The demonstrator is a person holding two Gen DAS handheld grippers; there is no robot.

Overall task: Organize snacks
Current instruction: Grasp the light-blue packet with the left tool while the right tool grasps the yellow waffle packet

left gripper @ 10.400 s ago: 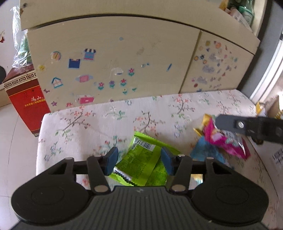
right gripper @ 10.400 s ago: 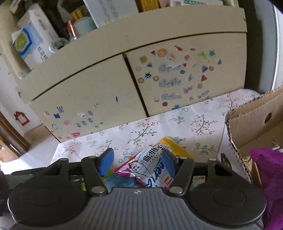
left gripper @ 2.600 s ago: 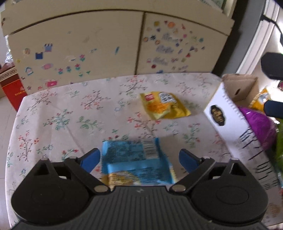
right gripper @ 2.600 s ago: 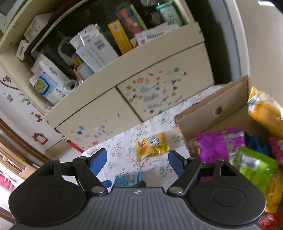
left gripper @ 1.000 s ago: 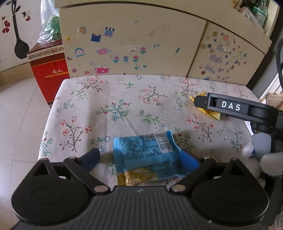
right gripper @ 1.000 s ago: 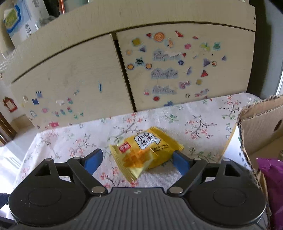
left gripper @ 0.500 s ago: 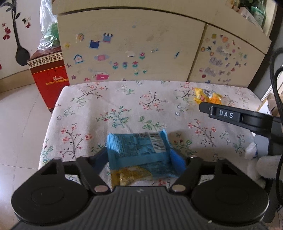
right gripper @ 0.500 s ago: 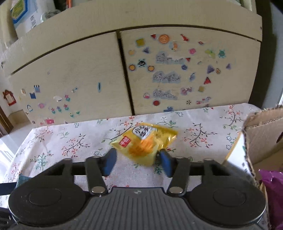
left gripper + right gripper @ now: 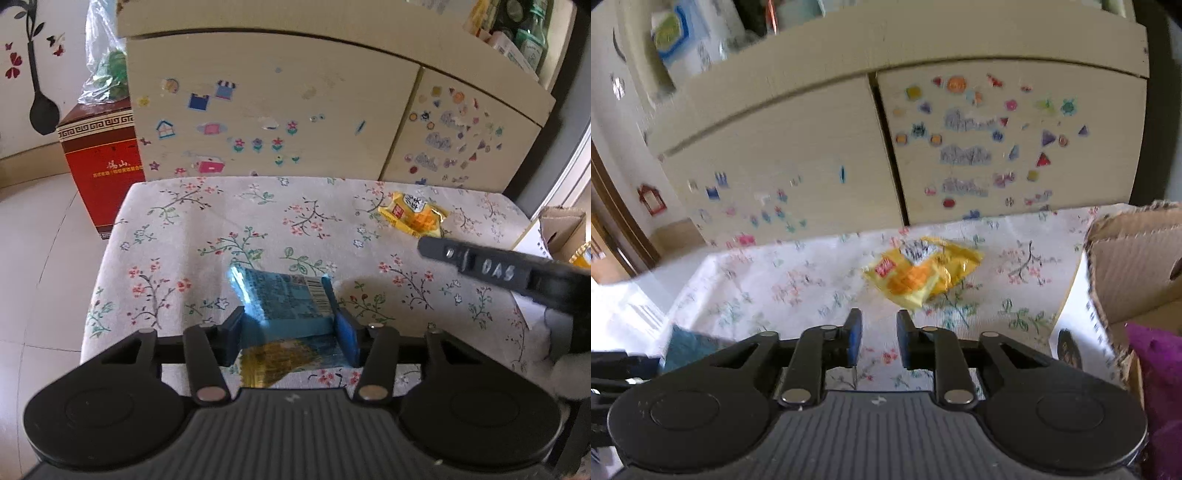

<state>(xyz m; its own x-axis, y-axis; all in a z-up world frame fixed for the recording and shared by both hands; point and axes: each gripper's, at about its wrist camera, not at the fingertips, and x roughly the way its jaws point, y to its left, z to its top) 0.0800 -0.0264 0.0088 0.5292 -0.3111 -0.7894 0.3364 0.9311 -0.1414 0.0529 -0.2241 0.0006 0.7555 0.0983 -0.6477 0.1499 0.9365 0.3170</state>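
Held in the left gripper (image 9: 291,338): a crinkly blue foil snack packet (image 9: 284,301) with a barcode and a yellow patch at its near end, pinched between the two blue pads and tilted up off the floral tablecloth (image 9: 177,251). Near end cut off behind the black gripper body.

Farther back on the cloth, toward the right: a glossy yellow snack packet (image 9: 923,275) with a red label, lying loose and creased, just beyond the right gripper (image 9: 879,341). Pads of that tool drawn close together with only a narrow gap and nothing caught between them. Seen from the left wrist as a dark bar with white letters (image 9: 495,267), blurred.

At the far right edge: an open brown corrugated cardboard box (image 9: 1134,262), cut off by the frame, with a purple packet (image 9: 1156,373) inside; other contents hard to make out.

Behind the table: a pale wooden cabinet (image 9: 277,103) with two doors dotted with small coloured stickers. Beside it on the tiled floor, a red carton with a patterned band (image 9: 101,158), topped by a clear plastic bag (image 9: 105,62) of something green.
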